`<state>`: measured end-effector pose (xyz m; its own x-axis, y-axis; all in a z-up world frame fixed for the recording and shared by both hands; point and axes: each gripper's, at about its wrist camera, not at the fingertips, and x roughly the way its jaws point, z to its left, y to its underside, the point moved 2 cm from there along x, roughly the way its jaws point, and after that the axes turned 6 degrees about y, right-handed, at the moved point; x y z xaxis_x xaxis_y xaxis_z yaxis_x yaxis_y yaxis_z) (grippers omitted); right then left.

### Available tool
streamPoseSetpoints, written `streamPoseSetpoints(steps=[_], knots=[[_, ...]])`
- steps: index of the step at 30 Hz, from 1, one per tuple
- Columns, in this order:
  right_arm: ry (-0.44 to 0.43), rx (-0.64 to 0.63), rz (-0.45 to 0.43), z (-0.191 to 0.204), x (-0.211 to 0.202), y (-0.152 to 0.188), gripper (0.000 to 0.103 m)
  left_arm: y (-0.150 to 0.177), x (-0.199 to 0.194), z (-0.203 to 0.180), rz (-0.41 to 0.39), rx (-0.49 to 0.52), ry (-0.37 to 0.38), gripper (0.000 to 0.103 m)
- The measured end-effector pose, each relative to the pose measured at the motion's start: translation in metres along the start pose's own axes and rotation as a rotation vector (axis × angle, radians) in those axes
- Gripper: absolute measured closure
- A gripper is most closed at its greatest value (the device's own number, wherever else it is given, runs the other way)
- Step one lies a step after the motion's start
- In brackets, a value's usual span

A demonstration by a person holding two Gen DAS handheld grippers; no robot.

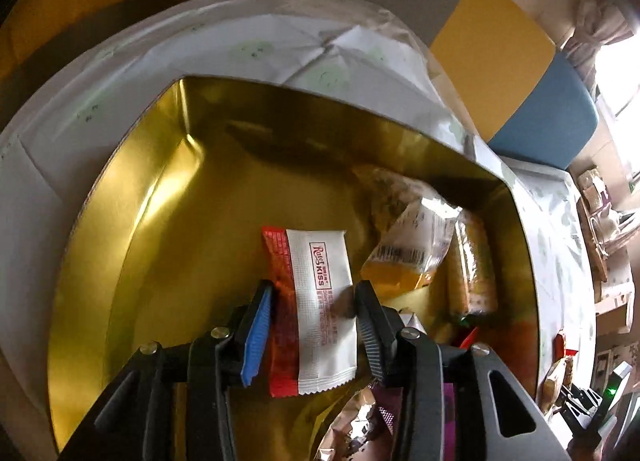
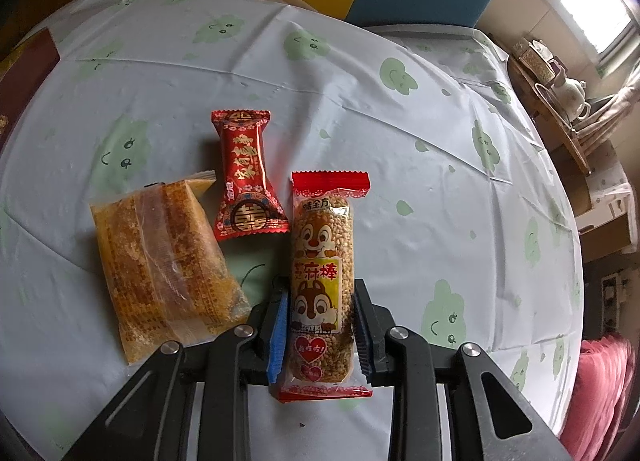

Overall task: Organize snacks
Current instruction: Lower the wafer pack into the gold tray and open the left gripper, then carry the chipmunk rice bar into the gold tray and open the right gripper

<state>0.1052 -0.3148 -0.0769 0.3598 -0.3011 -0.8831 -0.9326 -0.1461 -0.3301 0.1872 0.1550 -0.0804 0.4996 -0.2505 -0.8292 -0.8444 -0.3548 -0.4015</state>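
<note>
Hovering over the gold metal tin point(image 1: 132, 245), your left claw point(image 1: 316, 301) straddles the red-and-white Rusk Kiss wafer packet point(image 1: 320, 301), its fingers spread just clear of the wrapper's edges. An orange-bottomed snack pouch point(image 1: 408, 257) lies to its right inside the tin. Your right claw point(image 2: 320, 317) is pinching the sesame stick in its red-ended squirrel wrapper point(image 2: 324, 261) on the cloud-print surface point(image 2: 400, 141), with a red candy point(image 2: 248, 181) and a yellow crumbly cake pack point(image 2: 160, 261) lying to its left.

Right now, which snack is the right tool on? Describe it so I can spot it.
On the cloud-print tablecloth lie three snacks in a row. The right tool grips the rightmost one, a sesame stick: clear wrapper, red crimped ends, cartoon chipmunks, unlike the red candy and orange cake beside it.
</note>
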Motion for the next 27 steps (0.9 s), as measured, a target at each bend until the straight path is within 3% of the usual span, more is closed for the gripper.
streamPoseSetpoints(steps=[9, 16, 27], knots=[[0.002, 0.001, 0.0, 0.0, 0.002, -0.001, 0.072, 0.007, -0.023, -0.007, -0.064, 0.032, -0.092, 0.06], [0.017, -0.01, -0.008, 0.001, 0.002, 0.0, 0.073, 0.029, -0.068, -0.026, -0.158, 0.092, -0.07, 0.06], [0.056, -0.033, -0.025, 0.009, -0.002, 0.002, 0.073, 0.088, -0.103, -0.036, -0.195, 0.191, -0.068, 0.06]])
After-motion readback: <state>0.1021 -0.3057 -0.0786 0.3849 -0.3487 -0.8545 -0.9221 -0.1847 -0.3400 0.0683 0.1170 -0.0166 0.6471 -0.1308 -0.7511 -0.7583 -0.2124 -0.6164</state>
